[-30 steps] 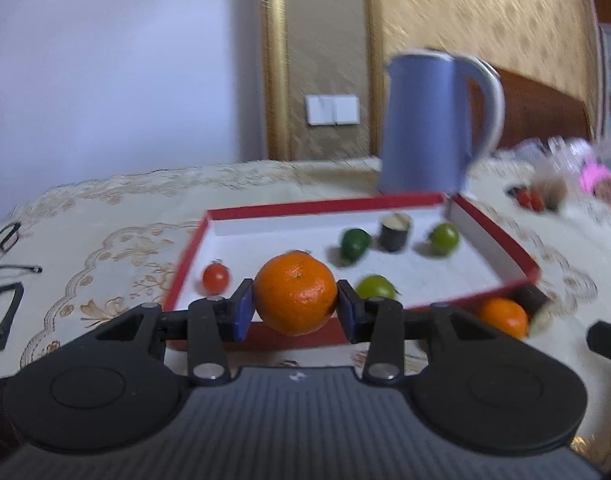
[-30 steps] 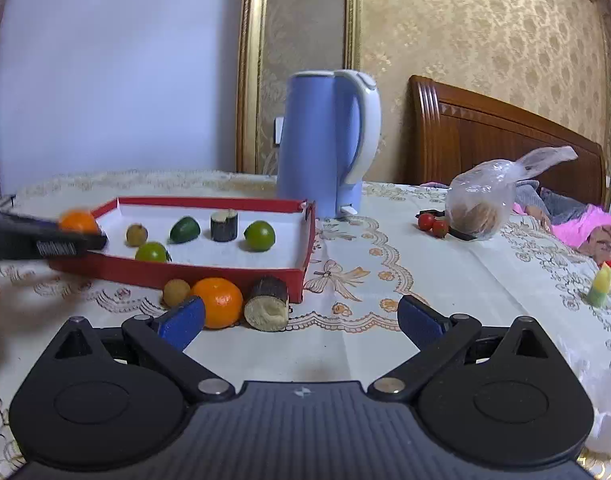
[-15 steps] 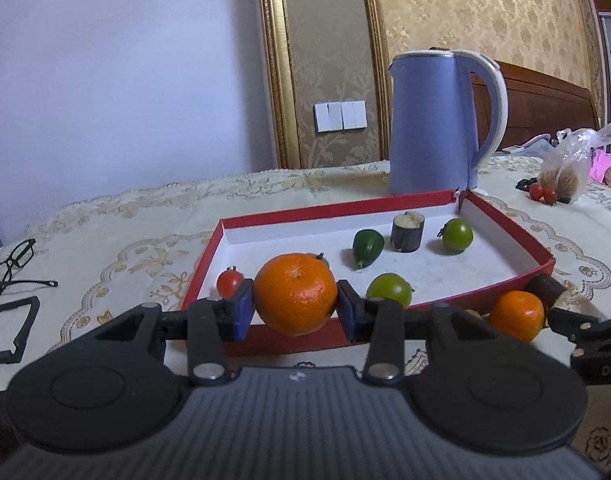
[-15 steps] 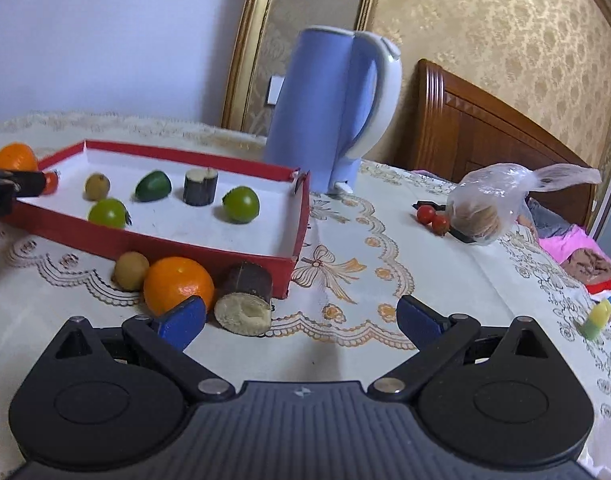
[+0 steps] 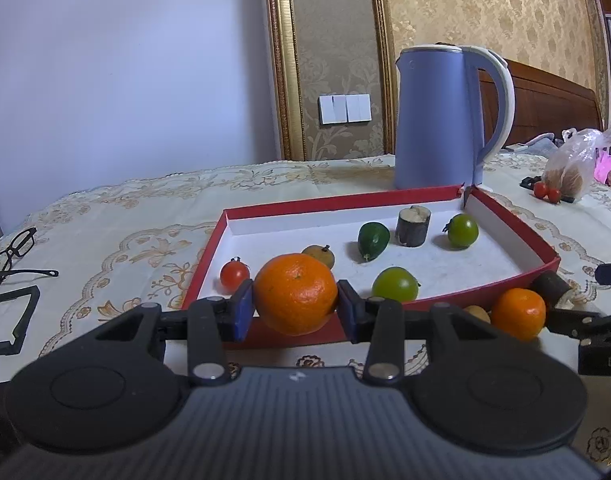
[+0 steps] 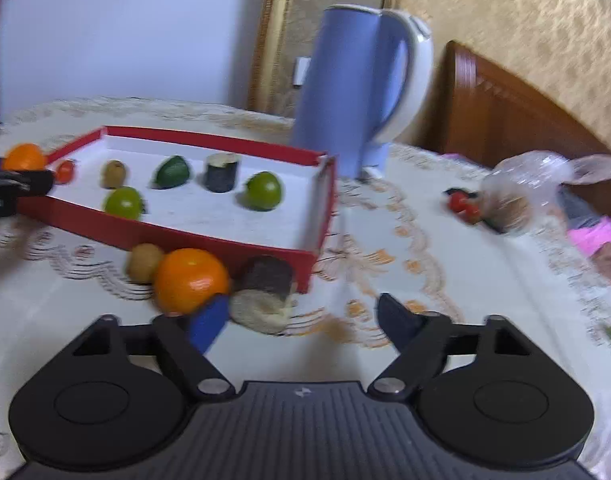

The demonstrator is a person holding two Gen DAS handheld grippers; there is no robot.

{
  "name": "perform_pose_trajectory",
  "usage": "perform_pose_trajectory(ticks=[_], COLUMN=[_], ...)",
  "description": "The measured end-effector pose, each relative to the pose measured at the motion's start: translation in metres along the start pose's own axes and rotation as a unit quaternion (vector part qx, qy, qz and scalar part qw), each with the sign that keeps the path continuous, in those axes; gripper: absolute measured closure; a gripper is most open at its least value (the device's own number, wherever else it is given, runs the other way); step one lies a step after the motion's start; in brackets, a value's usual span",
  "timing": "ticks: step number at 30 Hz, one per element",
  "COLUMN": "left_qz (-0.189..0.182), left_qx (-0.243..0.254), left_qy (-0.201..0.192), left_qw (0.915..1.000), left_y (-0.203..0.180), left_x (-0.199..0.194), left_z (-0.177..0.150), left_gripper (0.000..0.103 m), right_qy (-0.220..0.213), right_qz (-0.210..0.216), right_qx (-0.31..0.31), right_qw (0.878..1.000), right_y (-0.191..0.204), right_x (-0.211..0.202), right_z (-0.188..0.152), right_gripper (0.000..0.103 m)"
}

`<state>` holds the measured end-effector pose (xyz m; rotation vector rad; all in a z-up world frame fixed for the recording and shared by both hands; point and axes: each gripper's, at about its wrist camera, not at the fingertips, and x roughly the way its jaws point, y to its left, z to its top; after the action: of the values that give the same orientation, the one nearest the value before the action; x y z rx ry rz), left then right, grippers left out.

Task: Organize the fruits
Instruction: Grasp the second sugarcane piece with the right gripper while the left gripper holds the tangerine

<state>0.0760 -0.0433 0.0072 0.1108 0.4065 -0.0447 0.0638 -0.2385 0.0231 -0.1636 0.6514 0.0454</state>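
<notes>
The left tool (image 5: 295, 309) grips a mandarin (image 5: 295, 294) at the red tray's (image 5: 517, 236) near wall, ready to drop in. The right tool (image 6: 303, 318), empty, is closing toward the sugarcane piece (image 6: 263, 294) outside on the table (image 6: 445, 272).

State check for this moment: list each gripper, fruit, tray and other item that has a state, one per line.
left gripper: shut on held orange, short of the tray
right gripper: jaws closing, nothing gripped yet
red tray: open, seven items inside
loose orange: on the cloth outside the tray
dark cane piece: lying on its side outside the tray
kettle: upright, lid shut
plastic bag: knotted
</notes>
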Motion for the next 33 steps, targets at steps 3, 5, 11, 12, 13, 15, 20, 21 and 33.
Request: perform_pose_trajectory(ticks=[3, 5, 11, 12, 13, 15, 20, 21, 33], left_qz=[-0.001, 0.000, -0.001, -0.001, -0.001, -0.003, -0.003, -0.003, -0.004], left_qx=[-0.001, 0.000, 0.003, 0.003, 0.002, 0.000, 0.004, 0.004, -0.008], left_qy=[0.001, 0.000, 0.000, 0.000, 0.000, 0.000, -0.001, -0.001, 0.011], left_qw=[1.0000, 1.0000, 1.0000, 1.0000, 1.0000, 1.0000, 1.0000, 1.0000, 0.9999], left_y=[0.000, 0.000, -0.001, -0.001, -0.001, -0.001, -0.003, -0.003, 0.000], left_x=[0.001, 0.001, 0.001, 0.001, 0.001, 0.001, 0.000, 0.001, 0.006], left_z=[0.000, 0.000, 0.000, 0.000, 0.000, 0.000, 0.000, 0.000, 0.001], left_gripper=[0.063, 0.063, 0.063, 0.063, 0.063, 0.063, 0.063, 0.063, 0.063], right_qy=[0.009, 0.008, 0.011, 0.015, 0.018, 0.020, 0.021, 0.021, -0.025], right_qz=[-0.028, -0.030, -0.016, -0.008, -0.001, 0.013, 0.022, 0.025, 0.045], right_qx=[-0.025, -0.025, -0.030, -0.024, -0.019, -0.007, 0.012, 0.017, 0.054], right_qw=[0.999, 0.999, 0.999, 1.000, 1.000, 1.000, 0.999, 0.999, 0.997], right_y=[0.006, 0.008, 0.013, 0.012, 0.010, 0.008, 0.004, 0.003, -0.004], right_x=[0.007, 0.008, 0.019, 0.020, 0.020, 0.019, 0.012, 0.010, -0.036], right_z=[-0.003, -0.003, 0.007, 0.008, 0.009, 0.008, 0.006, 0.006, -0.006], right_gripper=[0.026, 0.026, 0.044, 0.049, 0.052, 0.062, 0.069, 0.069, 0.069])
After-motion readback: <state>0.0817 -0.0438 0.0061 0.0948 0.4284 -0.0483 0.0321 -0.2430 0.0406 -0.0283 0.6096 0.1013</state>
